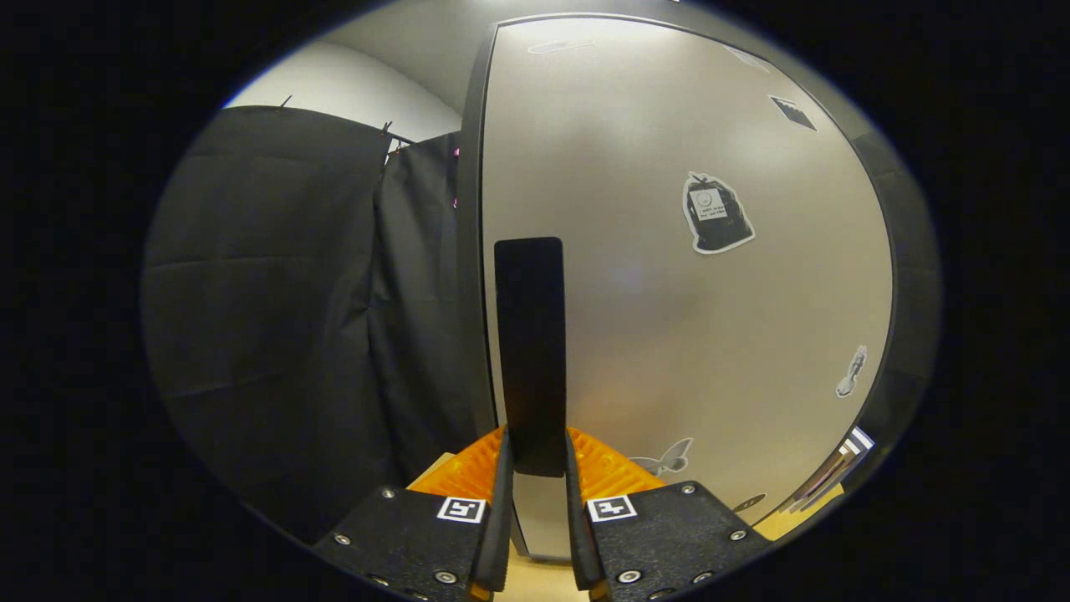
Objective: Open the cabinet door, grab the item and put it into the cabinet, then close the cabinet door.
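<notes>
The cabinet door's black handle (529, 351) stood upright between the gripper (535, 456) fingers, which were clamped on it. The pale stickered door (669, 293) looked barely ajar; door-moving step, likely needing a steady arcing pull.

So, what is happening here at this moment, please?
A person is using a hand-held tool on a cabinet. Its two fingers sit on either side of the dark vertical handle of the pale cabinet door and seem closed on its lower end. The door, which carries a few stickers, faces the camera and looks closed or nearly so; the inside of the cabinet cannot be seen. A black curtain hangs beside it.
</notes>
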`<state>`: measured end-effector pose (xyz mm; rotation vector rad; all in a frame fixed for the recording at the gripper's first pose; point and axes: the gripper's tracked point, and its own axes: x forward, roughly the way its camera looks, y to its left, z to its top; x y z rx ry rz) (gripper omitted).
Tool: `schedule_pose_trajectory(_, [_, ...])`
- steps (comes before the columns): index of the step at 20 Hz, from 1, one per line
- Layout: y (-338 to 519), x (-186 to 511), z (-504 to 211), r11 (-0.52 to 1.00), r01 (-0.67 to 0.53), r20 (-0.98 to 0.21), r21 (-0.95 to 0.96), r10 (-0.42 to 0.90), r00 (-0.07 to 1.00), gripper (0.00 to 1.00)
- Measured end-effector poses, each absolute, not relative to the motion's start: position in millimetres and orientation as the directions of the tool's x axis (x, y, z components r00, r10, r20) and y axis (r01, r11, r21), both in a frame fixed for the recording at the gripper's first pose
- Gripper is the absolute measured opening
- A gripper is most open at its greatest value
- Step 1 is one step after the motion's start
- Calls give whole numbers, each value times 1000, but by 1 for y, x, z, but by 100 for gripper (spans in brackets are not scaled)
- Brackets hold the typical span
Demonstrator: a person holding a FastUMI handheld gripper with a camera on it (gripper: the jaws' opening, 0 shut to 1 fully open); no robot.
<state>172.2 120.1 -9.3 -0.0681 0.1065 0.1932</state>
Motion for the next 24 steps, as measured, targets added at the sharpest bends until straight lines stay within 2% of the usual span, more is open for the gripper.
schedule_pose_trajectory(6, [121,158,-12,968,-247,-140,-53,237,961,29])
schedule_pose_trajectory(20, [88,46,-8,935,-351,-142,-40,343,929,29])
schedule_pose_trajectory(24, [75,19,-7,899,-435,-141,-46,426,894,29])
